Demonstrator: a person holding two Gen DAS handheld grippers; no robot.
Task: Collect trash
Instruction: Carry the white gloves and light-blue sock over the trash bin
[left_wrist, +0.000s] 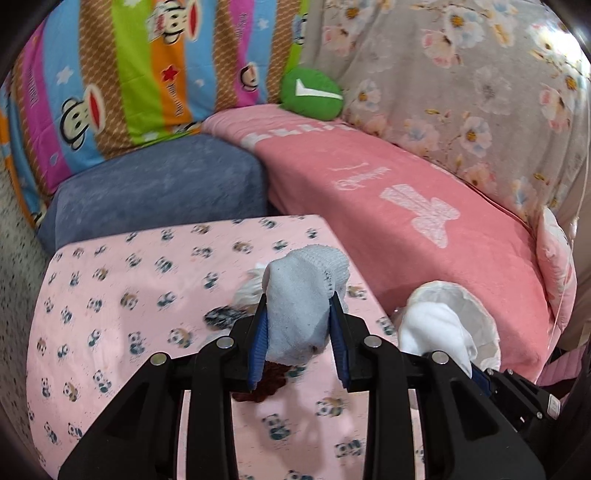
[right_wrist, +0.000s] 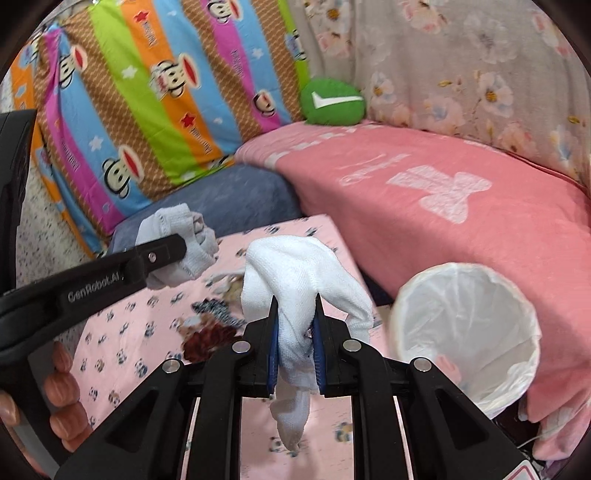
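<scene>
My left gripper (left_wrist: 298, 301) is shut on a pale grey sock (left_wrist: 303, 291), held above the pink panda-print surface (left_wrist: 147, 295). From the right wrist view the same grey sock (right_wrist: 177, 251) shows at the left, pinched by the left gripper (right_wrist: 184, 243). My right gripper (right_wrist: 295, 302) is shut on a white sock (right_wrist: 295, 280) that hangs down between its fingers. The white sock (left_wrist: 432, 328) also shows at the right of the left wrist view. A bin lined with a white bag (right_wrist: 469, 332) stands open to the right, beside the panda surface. More scraps, one dark red (right_wrist: 207, 339), lie on the surface.
A pink blanket (right_wrist: 443, 229) covers the seat behind the bin. A blue cushion (left_wrist: 155, 192), a striped monkey-print cover (left_wrist: 129, 74), a green round pillow (right_wrist: 332, 101) and a floral cover (left_wrist: 480, 74) are at the back. A hand (right_wrist: 62, 387) grips the left tool.
</scene>
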